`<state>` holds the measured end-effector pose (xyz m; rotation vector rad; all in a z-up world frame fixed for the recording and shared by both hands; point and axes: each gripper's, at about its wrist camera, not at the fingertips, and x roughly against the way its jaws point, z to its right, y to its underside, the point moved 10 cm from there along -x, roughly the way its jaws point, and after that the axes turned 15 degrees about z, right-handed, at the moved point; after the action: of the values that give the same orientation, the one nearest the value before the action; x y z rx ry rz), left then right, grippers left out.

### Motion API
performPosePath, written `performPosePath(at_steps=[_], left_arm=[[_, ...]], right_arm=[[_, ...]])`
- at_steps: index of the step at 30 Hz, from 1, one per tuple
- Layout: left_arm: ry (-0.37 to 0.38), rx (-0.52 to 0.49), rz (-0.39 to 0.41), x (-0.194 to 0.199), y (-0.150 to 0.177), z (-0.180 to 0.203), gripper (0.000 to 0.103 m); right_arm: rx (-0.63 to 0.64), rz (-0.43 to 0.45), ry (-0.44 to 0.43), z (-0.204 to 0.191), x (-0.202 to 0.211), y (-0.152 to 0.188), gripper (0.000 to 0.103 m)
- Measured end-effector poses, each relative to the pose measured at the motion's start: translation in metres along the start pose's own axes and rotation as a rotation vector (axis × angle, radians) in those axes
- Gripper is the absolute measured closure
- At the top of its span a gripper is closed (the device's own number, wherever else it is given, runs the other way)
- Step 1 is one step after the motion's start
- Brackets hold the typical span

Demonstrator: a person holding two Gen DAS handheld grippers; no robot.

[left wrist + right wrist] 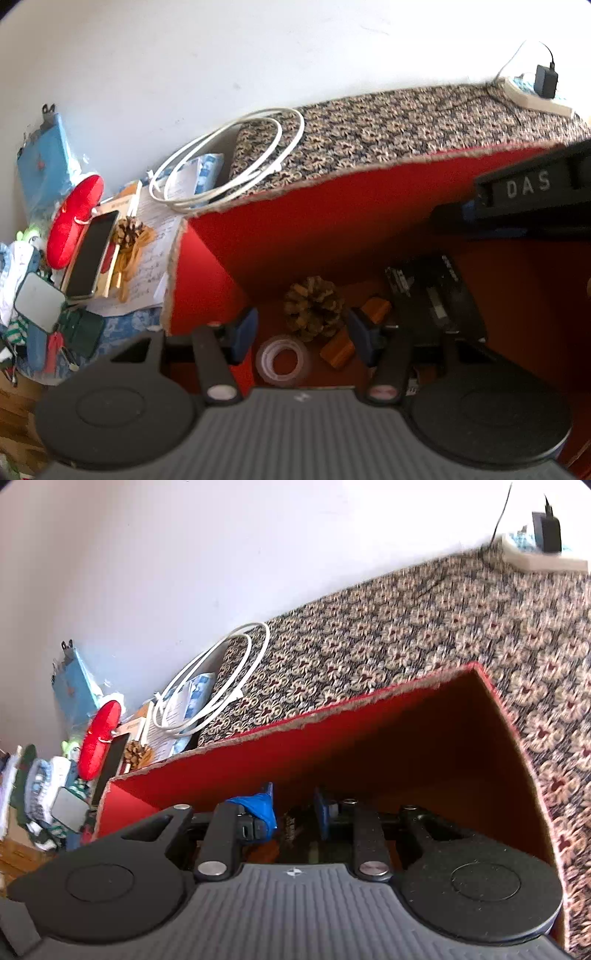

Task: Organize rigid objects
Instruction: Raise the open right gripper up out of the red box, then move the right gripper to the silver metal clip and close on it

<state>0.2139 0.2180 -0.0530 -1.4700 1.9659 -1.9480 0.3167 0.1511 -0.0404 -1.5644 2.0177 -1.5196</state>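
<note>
Left gripper [301, 332] angled steeply down into the red-lined box [332, 221]. Jaws stand well apart, blue pads either side of the gap, nothing pressed between them. Pine cone [314, 308] sits on the box floor in line with the gap, just beyond the fingertips, not touched by either pad as far as can be seen. It is brown and scaly, lying on its side.

Roll of clear tape [282, 360] lies flat on the box floor, nearer the camera than the cone and between the two fingers. Orange-brown wooden block [354, 338] lies just to the right of the cone, partly behind the right-hand finger. Black objects [432, 295] with white print are further right on the box floor; what they are is unclear.

Right gripper [293, 810] also tilted down into the same box, near its front wall. Jaws part-open with a narrower gap; something dark shows between the pads, and whether they press on it cannot be told. In the left wrist view its black body, lettered "DAS", crosses the upper right.

Box outside is covered in floral patterned fabric [406, 635]. A coiled white cable [229, 158] rests on its far left corner. Left of the box: a second pine cone [127, 230], a phone [90, 254], a red oval case [75, 219], papers. Power strip [535, 98] with black adapter at far right.
</note>
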Motion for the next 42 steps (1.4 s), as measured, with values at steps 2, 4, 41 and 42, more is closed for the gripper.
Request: performPosePath(at_steps=[2, 4, 41, 42], left_arm=[[-0.001, 0.013, 0.007, 0.001, -0.001, -0.002, 0.043], [-0.002, 0.030, 0.015, 0.003, -0.003, -0.004, 0.039], [0.037, 0.118, 0.106, 0.153, 0.011, 0.041, 0.032], [0.063, 0.122, 0.107, 0.158, 0.014, 0.045, 0.031]], right_arm=[[0.041, 0.022, 0.009, -0.004, 0.005, -0.003, 0.096], [0.075, 0.034, 0.014, -0.007, 0.009, -0.005, 0.096], [0.231, 0.094, -0.257, 0.023, 0.178, 0.026, 0.094], [0.241, 0.076, -0.251, 0.029, 0.180, 0.032, 0.094]])
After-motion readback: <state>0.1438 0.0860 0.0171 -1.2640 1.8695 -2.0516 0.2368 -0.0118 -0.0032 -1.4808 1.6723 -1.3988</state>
